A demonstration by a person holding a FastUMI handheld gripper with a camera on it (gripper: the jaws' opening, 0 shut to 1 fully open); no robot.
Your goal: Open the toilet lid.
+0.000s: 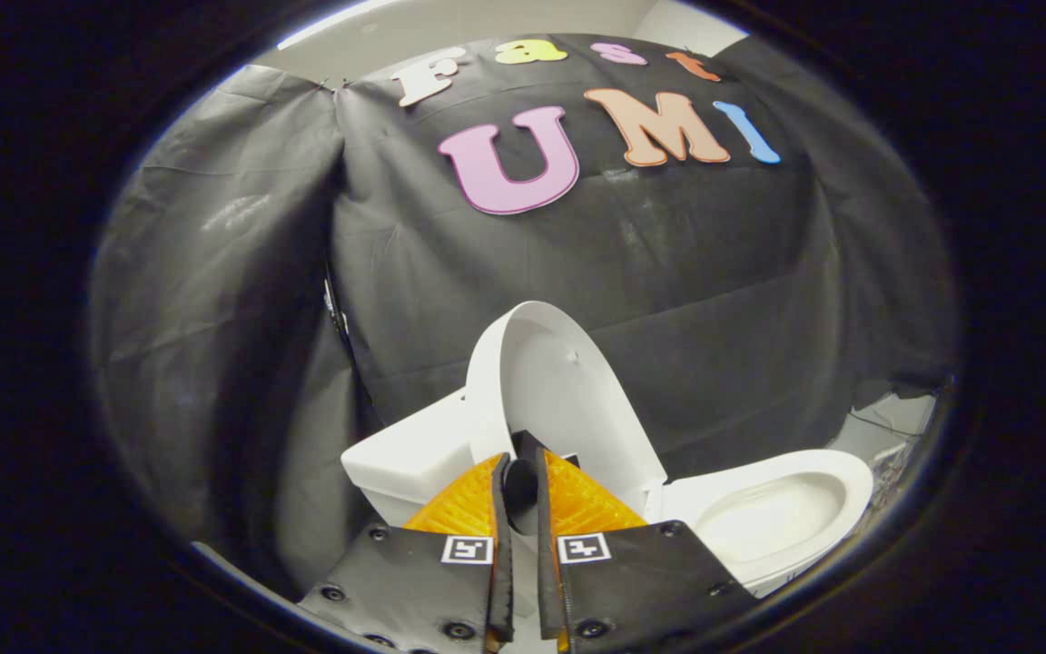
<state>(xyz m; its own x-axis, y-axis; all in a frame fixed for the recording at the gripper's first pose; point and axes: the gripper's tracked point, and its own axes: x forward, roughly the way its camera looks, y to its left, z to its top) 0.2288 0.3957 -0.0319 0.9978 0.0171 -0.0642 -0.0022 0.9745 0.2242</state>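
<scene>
The white toilet lid [559, 391] stands raised, nearly upright, leaning back toward the tank [405, 454]. Its inner face is turned toward the open bowl and seat [773, 513], which lie to the right of my fingers. My gripper [523, 461] is right in front of the lid's lower part, near the hinge. The two fingers are drawn close together with only a narrow dark slit between them. I see no part of the lid pinched in that slit. The fingers cover the lid's bottom edge and the hinge.
Black cloth walls close in behind and to the left of the toilet. A strip of pale floor [895, 427] shows beyond the bowl on the right.
</scene>
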